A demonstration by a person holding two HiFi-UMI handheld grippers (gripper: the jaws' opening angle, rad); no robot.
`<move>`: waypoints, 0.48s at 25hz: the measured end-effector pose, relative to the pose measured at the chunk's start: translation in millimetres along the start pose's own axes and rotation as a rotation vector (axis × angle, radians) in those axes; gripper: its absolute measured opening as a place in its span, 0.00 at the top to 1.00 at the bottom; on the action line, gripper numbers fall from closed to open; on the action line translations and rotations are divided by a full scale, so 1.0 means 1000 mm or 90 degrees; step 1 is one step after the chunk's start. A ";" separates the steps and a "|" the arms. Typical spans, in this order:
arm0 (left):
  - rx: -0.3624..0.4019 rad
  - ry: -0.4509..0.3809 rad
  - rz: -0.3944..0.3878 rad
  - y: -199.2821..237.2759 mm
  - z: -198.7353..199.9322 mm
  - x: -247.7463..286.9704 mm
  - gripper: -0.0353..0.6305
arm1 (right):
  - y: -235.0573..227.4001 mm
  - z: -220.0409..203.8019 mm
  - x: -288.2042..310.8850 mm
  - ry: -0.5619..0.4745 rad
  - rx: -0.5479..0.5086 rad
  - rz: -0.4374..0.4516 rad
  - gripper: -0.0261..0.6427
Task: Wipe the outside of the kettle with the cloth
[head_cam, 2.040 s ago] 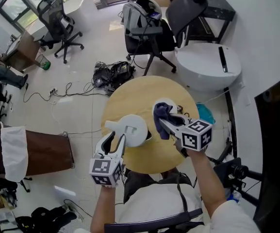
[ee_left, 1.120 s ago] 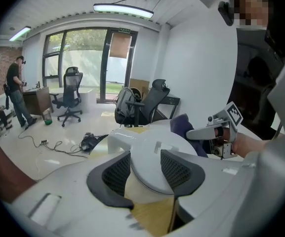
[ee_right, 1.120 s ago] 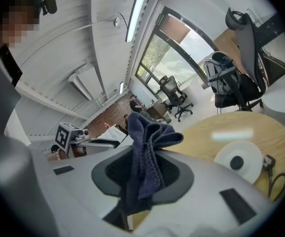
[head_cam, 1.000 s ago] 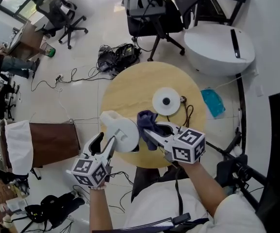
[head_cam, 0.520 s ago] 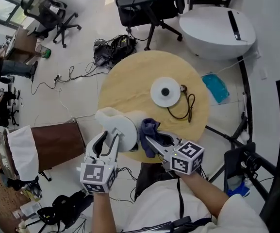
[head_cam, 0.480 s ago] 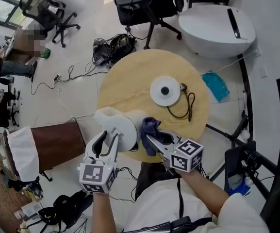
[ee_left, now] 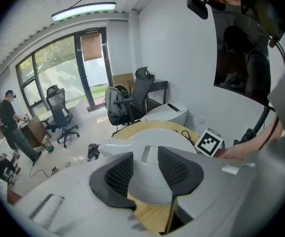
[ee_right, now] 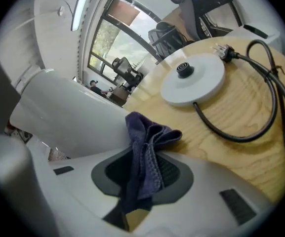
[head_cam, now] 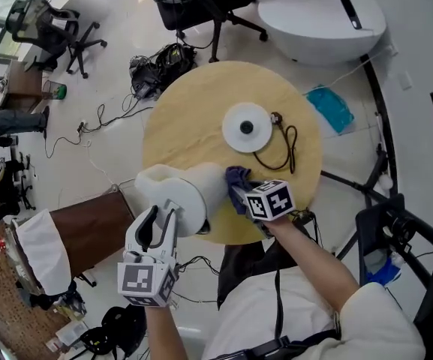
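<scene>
Now the right tongs (head_cam: 240, 192), clamped on the cloth (head_cam: 236, 177), have dropped to the kettle (head_cam: 172, 193) at lower centre, over the desk (head_cam: 193, 103) edge. The left tongs (head_cam: 162, 220) have just closed on its handle, so wiping can start.

Between the jaws of the pale grey right gripper (ee_right: 143, 168) hangs a dusky purple-blue, fine-knit cloth (ee_right: 144, 147), with a plain white kettle (ee_right: 68, 117) left of them and, beyond them, a pale wood-grain table (ee_right: 242, 166), a white base (ee_right: 194, 80) with a black centre and a black cord (ee_right: 228, 136).
</scene>
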State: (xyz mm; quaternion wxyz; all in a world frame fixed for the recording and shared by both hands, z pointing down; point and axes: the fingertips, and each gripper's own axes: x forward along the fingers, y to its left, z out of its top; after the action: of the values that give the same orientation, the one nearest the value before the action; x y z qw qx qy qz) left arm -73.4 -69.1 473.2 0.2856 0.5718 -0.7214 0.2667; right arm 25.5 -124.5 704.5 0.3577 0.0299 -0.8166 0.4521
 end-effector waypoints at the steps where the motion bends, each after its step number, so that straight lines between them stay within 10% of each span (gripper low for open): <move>1: 0.001 0.001 0.000 0.000 0.000 0.000 0.72 | 0.002 0.001 0.000 -0.001 0.000 0.007 0.81; 12: 0.005 0.003 -0.001 0.000 -0.003 0.000 0.72 | 0.165 0.078 -0.128 -0.165 -0.257 0.171 0.81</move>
State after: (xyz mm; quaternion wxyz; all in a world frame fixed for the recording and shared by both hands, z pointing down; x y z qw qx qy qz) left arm -73.0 -67.5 475.3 0.2848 0.5728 -0.7193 0.2709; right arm 15.4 -121.3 482.2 0.1857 -0.0930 -0.9257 0.3162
